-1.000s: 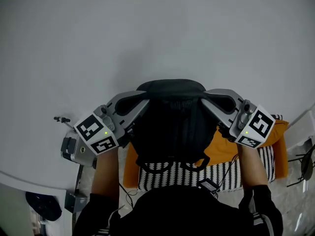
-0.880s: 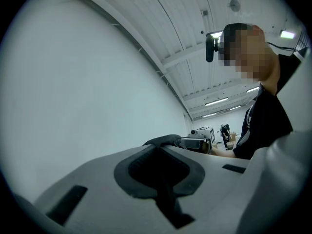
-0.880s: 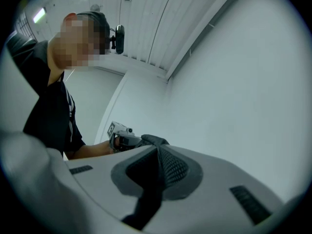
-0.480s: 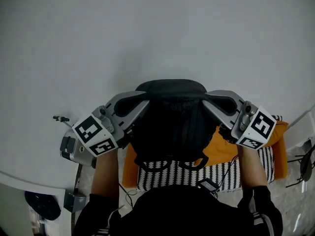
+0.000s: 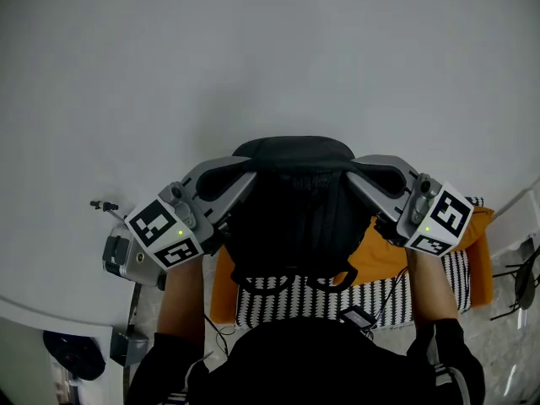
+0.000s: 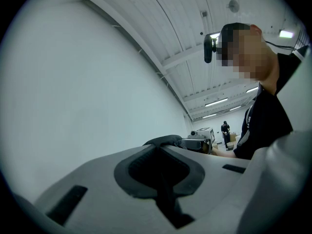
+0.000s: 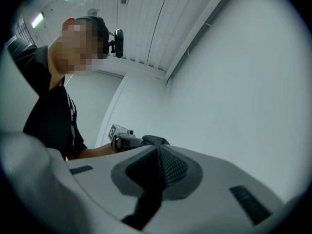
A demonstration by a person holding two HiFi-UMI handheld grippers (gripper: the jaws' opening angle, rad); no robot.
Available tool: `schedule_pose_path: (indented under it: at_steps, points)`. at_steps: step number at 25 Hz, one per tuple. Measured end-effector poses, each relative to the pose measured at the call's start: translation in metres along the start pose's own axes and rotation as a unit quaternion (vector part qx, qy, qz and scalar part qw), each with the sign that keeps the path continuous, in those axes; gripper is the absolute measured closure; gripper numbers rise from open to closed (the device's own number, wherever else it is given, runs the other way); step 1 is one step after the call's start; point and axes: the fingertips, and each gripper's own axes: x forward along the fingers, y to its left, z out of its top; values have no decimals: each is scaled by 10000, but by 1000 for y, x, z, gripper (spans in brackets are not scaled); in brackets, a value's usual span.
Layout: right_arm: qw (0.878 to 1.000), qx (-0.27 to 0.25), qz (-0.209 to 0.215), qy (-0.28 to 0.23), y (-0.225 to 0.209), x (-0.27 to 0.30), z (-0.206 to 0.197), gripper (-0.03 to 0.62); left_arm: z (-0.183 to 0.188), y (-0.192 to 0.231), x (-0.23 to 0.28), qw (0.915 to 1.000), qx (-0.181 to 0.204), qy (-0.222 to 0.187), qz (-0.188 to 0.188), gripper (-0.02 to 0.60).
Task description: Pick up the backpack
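The left forearm (image 5: 181,298) and right forearm (image 5: 432,292) reach forward side by side, bare below black sleeves. The left gripper (image 5: 247,175) and right gripper (image 5: 352,175) angle inward toward each other, roughly level, with their marker cubes out at the wrists. Each has its jaws pressed together on an upper corner of the backpack (image 5: 291,213), dark fabric pinched between the pads.
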Motion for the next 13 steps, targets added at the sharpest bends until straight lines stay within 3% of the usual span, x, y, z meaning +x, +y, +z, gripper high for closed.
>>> schedule_pose_path:
  at_steps: [13]
  points:
    - [9999, 19, -100, 0, -3, 1, 6, 559, 3, 0, 1, 9999, -17, -82, -133, 551]
